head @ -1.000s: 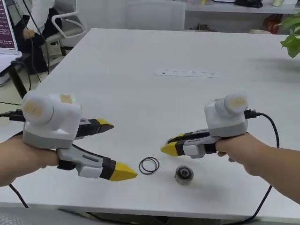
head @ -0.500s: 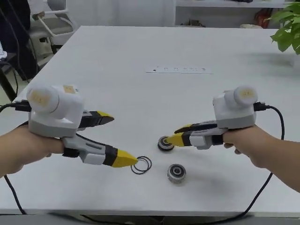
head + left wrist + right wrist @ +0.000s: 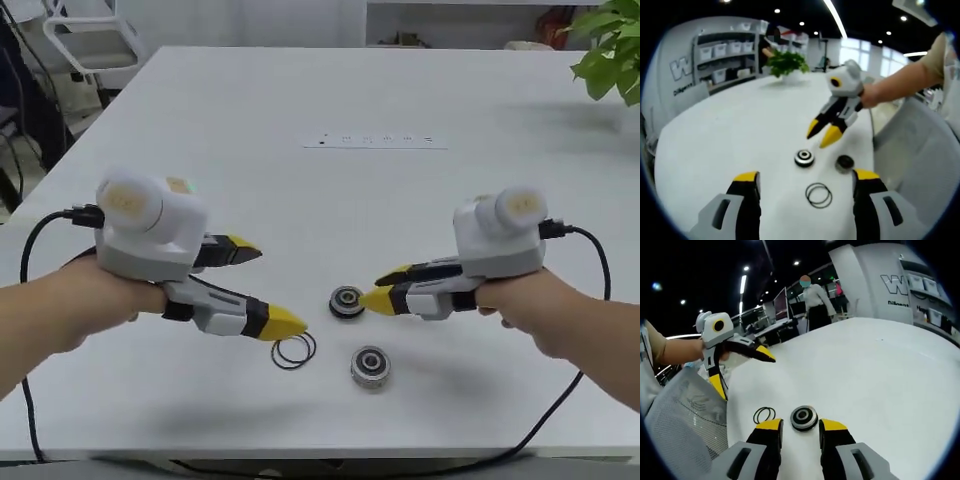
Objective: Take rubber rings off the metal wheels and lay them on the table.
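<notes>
left tongs (image 3: 265, 287): the jaws are spread wide and hold nothing. The lower yellow tip hangs low over the table, just beside the loose rings. I think they are kept wide to be ready for steadying a wheel or pinching a ring.
right tongs (image 3: 380, 288): the jaws are only a little apart and grip nothing. Their tips point at the first wheel from just beside it. In the right gripper view this wheel sits directly ahead of the gap, so the aim seems to be on it.
rubber rings (image 3: 293, 350): two thin black rings lie flat on the table and overlap each other, between the left tongs and the second wheel. By their position they are already taken off and laid down.
first wheel (image 3: 347, 301): a small metal wheel lies on its flat side, with a dark centre. I cannot tell if rubber is on its rim.
second wheel (image 3: 370, 366): it lies flat, nearer to the person, apart from both tongs and near the rings. Its rim is too small to judge.
table (image 3: 300, 110): a white, smooth top, where the small parts can slide easily.
step in hand: in my judgement, the approach to the first wheel, with part of the task done.
next move needs: a firm hold on the wheel by one pair of tongs, so the other can peel the ring.
risk: the wheel may slip or roll away when squeezed at its round edge.
</notes>
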Demonstrator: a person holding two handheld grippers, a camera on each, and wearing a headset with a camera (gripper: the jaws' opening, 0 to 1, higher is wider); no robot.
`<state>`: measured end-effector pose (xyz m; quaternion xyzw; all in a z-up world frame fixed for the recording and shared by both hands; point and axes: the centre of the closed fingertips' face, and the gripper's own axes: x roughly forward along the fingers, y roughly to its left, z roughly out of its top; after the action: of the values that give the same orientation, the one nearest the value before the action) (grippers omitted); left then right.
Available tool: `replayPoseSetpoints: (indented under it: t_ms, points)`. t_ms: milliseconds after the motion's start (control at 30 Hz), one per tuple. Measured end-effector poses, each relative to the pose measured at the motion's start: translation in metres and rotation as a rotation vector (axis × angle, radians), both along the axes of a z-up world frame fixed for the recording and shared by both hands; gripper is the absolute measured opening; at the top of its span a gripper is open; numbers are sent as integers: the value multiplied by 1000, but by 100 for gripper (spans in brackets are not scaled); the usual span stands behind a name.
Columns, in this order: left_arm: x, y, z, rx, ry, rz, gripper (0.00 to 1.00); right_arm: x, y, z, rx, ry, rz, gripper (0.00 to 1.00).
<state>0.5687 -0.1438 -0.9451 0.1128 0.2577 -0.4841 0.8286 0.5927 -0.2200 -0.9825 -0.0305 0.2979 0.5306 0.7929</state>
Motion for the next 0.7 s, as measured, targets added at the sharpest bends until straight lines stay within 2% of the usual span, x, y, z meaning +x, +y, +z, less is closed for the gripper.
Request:
replayPoseSetpoints:
  t_ms: [433, 600, 700]
  points:
    - [11, -15, -17, 6, 20, -15, 64, 6, -2, -20, -38, -19, 14, 27]
    - [16, -21, -21, 15, 7, -23, 57, 6, -1, -24, -47, -22, 26, 26]
    - [18, -24, -24, 16, 17, -25, 54, 6, 0, -26, -51, -20, 32, 26]
